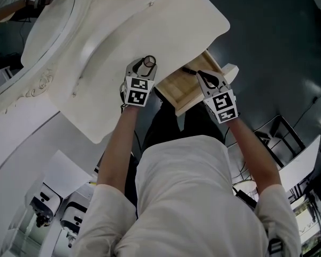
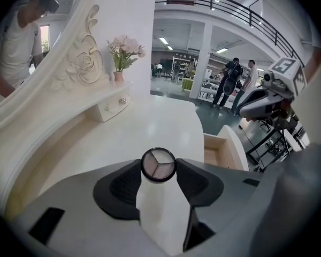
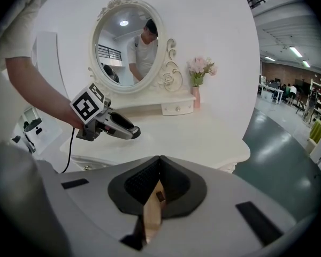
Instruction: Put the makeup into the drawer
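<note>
A small round makeup jar [image 2: 159, 165] with a dark rim and a three-part top sits between the pads of my left gripper [image 2: 159, 171], which press on its sides. In the head view that gripper [image 1: 145, 67] holds the jar [image 1: 149, 61] just above the white dressing table [image 1: 96, 63], left of the open wooden drawer [image 1: 190, 92]. A dark slim item [image 1: 189, 70] lies at the drawer's far end. My right gripper [image 1: 205, 79] rests over the drawer, its jaws shut; in its own view [image 3: 156, 185] a strip of the drawer's wood [image 3: 151, 213] shows right below the tips.
An oval mirror [image 3: 129, 44] in an ornate frame stands at the back of the table, with a pink flower vase [image 3: 196, 92] and a small drawer unit [image 3: 177, 108] beside it. People [image 2: 234, 82] stand in the hall beyond. Machines [image 1: 53, 210] stand on the floor at the lower left.
</note>
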### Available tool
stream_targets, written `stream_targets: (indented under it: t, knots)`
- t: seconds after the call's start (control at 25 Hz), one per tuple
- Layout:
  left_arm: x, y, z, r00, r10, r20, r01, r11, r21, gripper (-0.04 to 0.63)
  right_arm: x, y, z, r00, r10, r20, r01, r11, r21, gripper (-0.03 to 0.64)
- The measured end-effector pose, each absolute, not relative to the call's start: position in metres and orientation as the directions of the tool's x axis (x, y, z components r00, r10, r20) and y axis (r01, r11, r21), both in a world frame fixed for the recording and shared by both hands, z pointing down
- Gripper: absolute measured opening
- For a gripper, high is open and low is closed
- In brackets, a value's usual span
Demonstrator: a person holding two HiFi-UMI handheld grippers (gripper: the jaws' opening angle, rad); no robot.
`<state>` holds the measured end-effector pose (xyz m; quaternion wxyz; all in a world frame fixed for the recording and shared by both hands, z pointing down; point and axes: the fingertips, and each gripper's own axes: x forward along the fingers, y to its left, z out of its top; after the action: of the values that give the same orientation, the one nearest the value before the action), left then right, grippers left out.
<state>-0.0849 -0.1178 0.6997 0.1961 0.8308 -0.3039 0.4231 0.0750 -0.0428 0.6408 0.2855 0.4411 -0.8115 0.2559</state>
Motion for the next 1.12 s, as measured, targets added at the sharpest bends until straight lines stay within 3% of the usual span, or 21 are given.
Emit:
stream_targets:
  t: [1.12]
  knots:
    - [-0.014,0.006,0.664,0.552,-0.19,0.812,-0.496,-0.858,0.136,0.221,0.095,-0.011,0.643,-0.468,-0.538,0.701,-0.84,0.517,-0.164,0.026]
